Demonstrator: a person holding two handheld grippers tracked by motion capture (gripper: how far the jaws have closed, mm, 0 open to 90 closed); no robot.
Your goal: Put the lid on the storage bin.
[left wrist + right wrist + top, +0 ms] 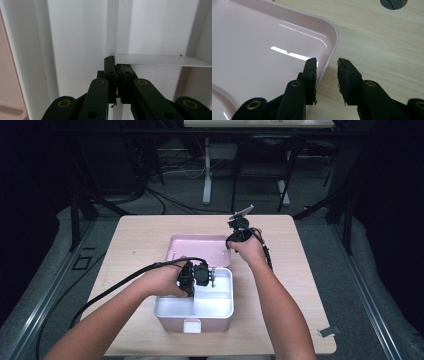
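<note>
1 box (pixel 220 312), 2 compartments | 1 lid (pixel 199 249) | left gripper (pixel 116 65) pinching divider (pixel 160 60) | right gripper (pixel 327 65) narrow, straddling lid rim

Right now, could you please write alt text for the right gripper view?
The right gripper has its two black jaws open astride the rim of a pink lid, one jaw inside the rim and one outside. The lid lies on a light wooden table.

A glossy, smooth pink plastic is seen in the lid (pixel 262 50), with bright reflections on it. The box (pixel 220 312) insert looks like smooth white plastic with a satin sheen. The table (pixel 374 37) shows pale, matt wood grain. The gripper jaws appear matt black.
</note>
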